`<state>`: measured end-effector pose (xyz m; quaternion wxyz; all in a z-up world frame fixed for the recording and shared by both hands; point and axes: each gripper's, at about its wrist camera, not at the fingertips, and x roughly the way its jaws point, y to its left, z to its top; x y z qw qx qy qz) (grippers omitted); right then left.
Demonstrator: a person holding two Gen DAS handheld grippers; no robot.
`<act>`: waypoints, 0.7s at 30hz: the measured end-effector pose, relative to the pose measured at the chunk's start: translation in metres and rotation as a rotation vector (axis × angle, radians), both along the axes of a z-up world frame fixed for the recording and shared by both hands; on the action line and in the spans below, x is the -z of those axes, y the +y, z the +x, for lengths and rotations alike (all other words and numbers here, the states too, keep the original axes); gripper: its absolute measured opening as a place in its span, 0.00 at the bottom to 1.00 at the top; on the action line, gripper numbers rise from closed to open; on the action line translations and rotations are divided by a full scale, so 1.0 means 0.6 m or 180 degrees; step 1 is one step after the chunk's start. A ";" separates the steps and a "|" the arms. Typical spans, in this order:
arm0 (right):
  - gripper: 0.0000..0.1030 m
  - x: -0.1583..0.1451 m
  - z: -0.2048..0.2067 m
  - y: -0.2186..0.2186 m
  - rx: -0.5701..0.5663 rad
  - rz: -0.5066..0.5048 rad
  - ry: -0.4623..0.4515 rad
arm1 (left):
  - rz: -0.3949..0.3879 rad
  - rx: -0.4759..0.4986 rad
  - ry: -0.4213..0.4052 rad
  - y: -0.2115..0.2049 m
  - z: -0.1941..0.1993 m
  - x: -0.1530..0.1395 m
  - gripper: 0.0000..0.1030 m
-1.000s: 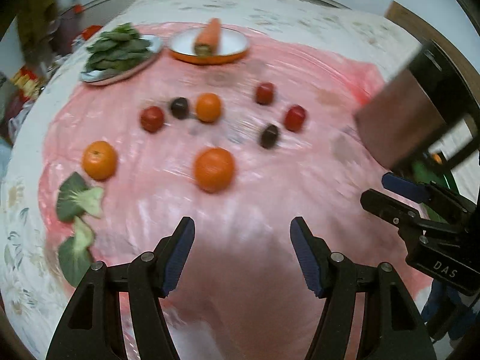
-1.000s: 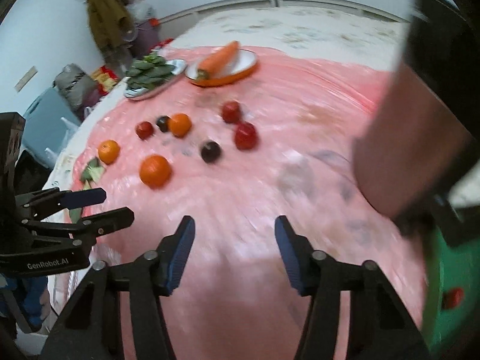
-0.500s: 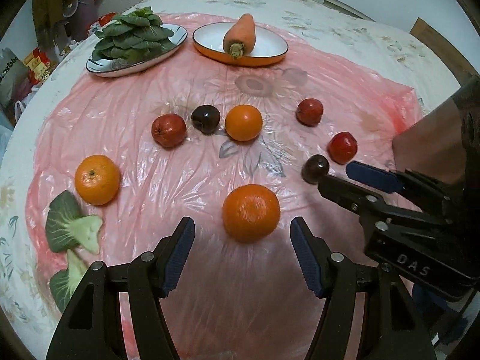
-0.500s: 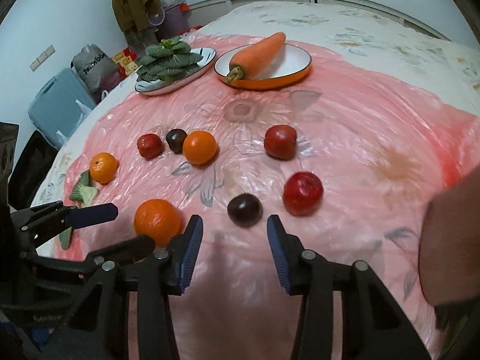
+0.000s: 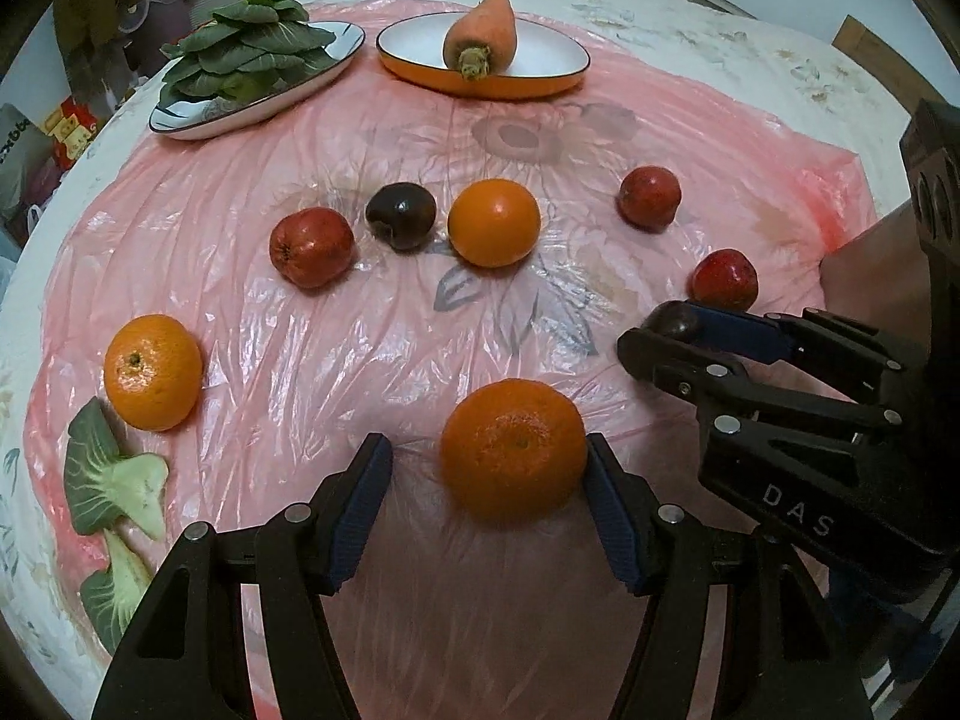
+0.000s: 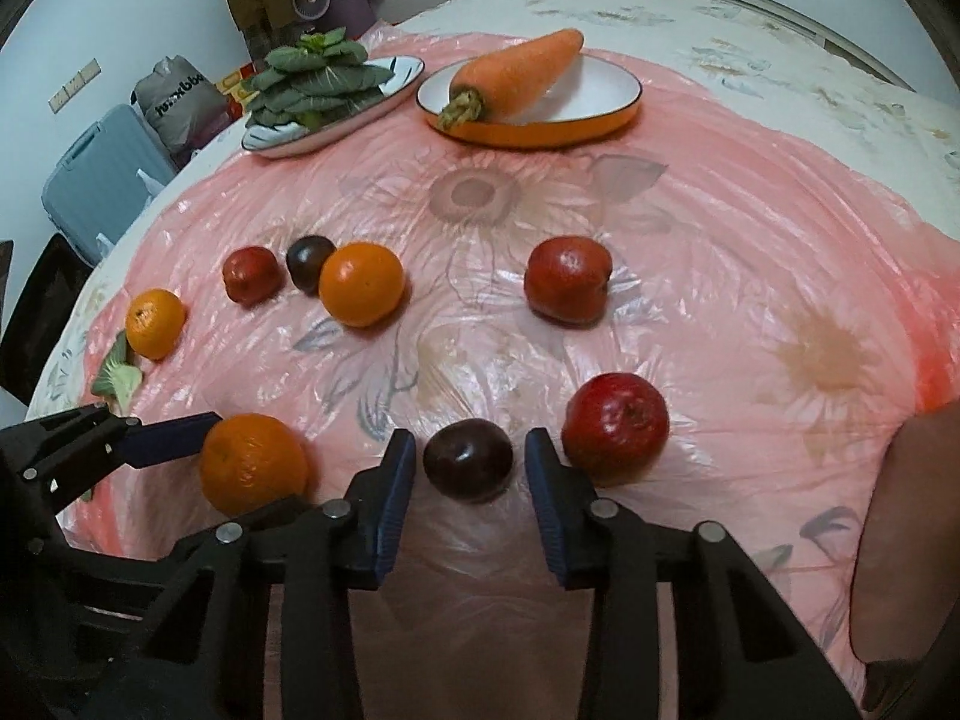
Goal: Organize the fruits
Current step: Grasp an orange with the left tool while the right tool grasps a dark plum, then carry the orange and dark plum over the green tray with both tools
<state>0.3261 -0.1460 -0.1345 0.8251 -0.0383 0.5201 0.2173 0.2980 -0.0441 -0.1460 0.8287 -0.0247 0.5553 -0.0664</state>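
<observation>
On the pink plastic sheet (image 5: 420,360), a large orange (image 5: 513,450) lies between the fingers of my left gripper (image 5: 486,450). The right pad is at its edge and there is a gap on the left, so this gripper is open. A dark plum (image 6: 468,459) sits between the fingers of my right gripper (image 6: 469,441). Its jaws are closing, with small gaps still showing on both sides. From the left wrist, the right gripper (image 5: 690,330) reaches in around that plum (image 5: 672,318). Close beside it sits a red fruit (image 6: 617,423).
Two more oranges (image 5: 493,222) (image 5: 153,372), red fruits (image 5: 311,246) (image 5: 650,198), and a second dark plum (image 5: 401,213) are scattered further back. A carrot (image 5: 480,36) lies in an orange-rimmed bowl (image 5: 510,84) beside a plate of greens (image 5: 252,60). A loose leaf (image 5: 114,480) lies at the left.
Both grippers came down and forward to the fruit. The large orange now sits between the left fingers. The right jaws narrowed around the dark plum.
</observation>
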 end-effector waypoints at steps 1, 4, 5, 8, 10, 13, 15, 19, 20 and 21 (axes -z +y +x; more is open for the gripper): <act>0.35 0.002 0.000 0.000 -0.0007 -0.0007 0.0001 | 0.0000 0.0001 0.0001 -0.001 0.000 0.001 0.55; 0.27 0.004 0.002 -0.001 -0.0023 -0.0008 -0.0004 | -0.0012 0.0010 -0.0007 -0.002 0.002 0.003 0.48; 0.25 0.004 0.002 -0.002 -0.0022 0.0002 -0.0001 | -0.0004 0.0022 -0.0009 -0.003 0.002 0.003 0.47; 0.20 0.001 0.003 -0.007 -0.0008 0.0053 0.0013 | -0.0002 0.0057 -0.0015 -0.009 -0.002 0.001 0.39; 0.18 -0.002 0.002 -0.010 0.0005 0.0088 0.0020 | -0.0028 0.0058 -0.0013 -0.009 -0.004 -0.001 0.38; 0.17 -0.006 0.001 -0.015 0.0045 0.0155 0.0036 | -0.0089 0.0045 -0.0009 -0.005 -0.005 -0.005 0.38; 0.17 -0.012 -0.001 -0.019 0.0082 0.0204 0.0032 | -0.0173 0.0014 -0.0009 0.002 -0.005 -0.010 0.38; 0.17 -0.024 -0.006 -0.022 0.0101 0.0279 0.0027 | -0.0390 -0.0065 -0.0007 0.022 -0.008 -0.019 0.37; 0.17 -0.025 -0.008 -0.022 0.0094 0.0278 0.0026 | -0.0413 -0.0077 -0.0011 0.026 -0.010 -0.022 0.37; 0.17 -0.027 -0.012 -0.020 0.0086 0.0277 0.0026 | -0.0445 -0.0092 -0.0014 0.030 -0.011 -0.024 0.37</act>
